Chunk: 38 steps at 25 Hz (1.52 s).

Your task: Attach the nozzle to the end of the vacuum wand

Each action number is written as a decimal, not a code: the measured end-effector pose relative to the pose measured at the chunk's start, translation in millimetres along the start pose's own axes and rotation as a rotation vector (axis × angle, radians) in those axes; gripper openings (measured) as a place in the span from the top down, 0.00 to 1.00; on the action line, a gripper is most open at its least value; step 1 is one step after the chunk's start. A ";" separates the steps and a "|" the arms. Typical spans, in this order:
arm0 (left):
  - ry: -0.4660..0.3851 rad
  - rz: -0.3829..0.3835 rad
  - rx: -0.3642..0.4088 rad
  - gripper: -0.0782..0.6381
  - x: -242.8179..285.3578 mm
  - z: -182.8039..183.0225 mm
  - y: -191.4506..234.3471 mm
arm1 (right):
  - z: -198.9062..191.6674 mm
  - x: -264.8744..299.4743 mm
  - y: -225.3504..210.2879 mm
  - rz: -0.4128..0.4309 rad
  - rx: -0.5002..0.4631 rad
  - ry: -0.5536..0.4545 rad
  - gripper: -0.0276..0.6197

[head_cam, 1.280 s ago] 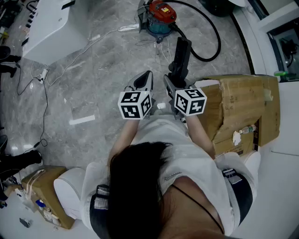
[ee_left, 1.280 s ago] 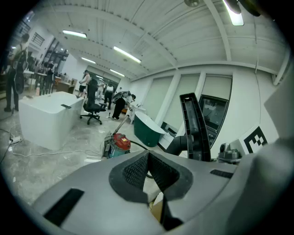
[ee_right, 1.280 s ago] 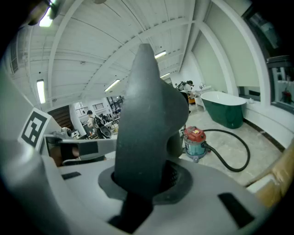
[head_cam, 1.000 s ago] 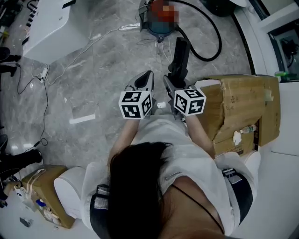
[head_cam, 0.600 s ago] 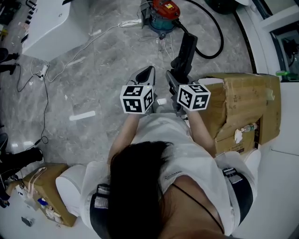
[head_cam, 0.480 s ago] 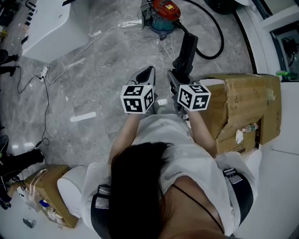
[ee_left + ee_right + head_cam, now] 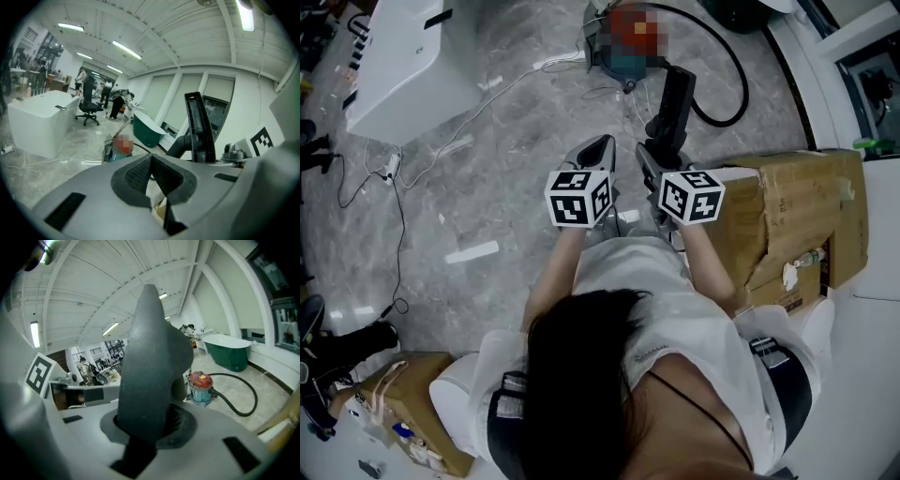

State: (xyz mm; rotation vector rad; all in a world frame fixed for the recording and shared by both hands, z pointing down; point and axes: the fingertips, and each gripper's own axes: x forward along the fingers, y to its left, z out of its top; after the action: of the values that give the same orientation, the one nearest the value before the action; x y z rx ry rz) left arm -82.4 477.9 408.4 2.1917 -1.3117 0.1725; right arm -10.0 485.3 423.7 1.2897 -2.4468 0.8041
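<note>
Black nozzle (image 7: 675,98) stands upright in the right gripper (image 7: 654,155), jaws part-way closed and clamped round its lower neck. That grip low down probably leaves the long body free to be aimed at a socket. In the right gripper view the nozzle (image 7: 152,357) fills the gap between the pads. The left gripper (image 7: 596,150) sits just beside it, jaws pressed together with nothing between them, likely kept free to fetch or steady the wand. From the left gripper view the nozzle (image 7: 199,126) shows a bent tube stub at its base, so the joining end seems to point down and sideways.

A torn cardboard box (image 7: 797,206) sits right of the person, near the right gripper. Beyond, on the grey marble floor (image 7: 487,169), the canister vacuum (image 7: 201,387) stands with its black hose (image 7: 733,89) looping round behind the nozzle. No rigid wand end is clearly told apart from hose, so the join isn't made yet. A white cable (image 7: 487,89) trails left, well apart.
</note>
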 end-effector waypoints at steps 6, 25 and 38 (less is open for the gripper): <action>0.023 -0.019 0.061 0.89 1.4 15.6 12.0 | 9.1 9.8 12.5 -0.028 0.013 -0.031 0.82; 0.044 0.014 0.079 0.89 13.5 10.9 19.1 | 6.3 4.2 -10.4 -0.097 0.082 -0.056 0.82; 0.069 -0.015 0.065 0.89 75.2 24.2 8.5 | 33.2 24.0 -68.7 -0.101 0.061 -0.012 0.82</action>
State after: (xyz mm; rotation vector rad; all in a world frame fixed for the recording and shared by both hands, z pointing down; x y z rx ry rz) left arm -55.5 404.3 420.9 2.2286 -1.2682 0.2859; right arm 33.6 418.7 432.0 1.4309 -2.3617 0.8526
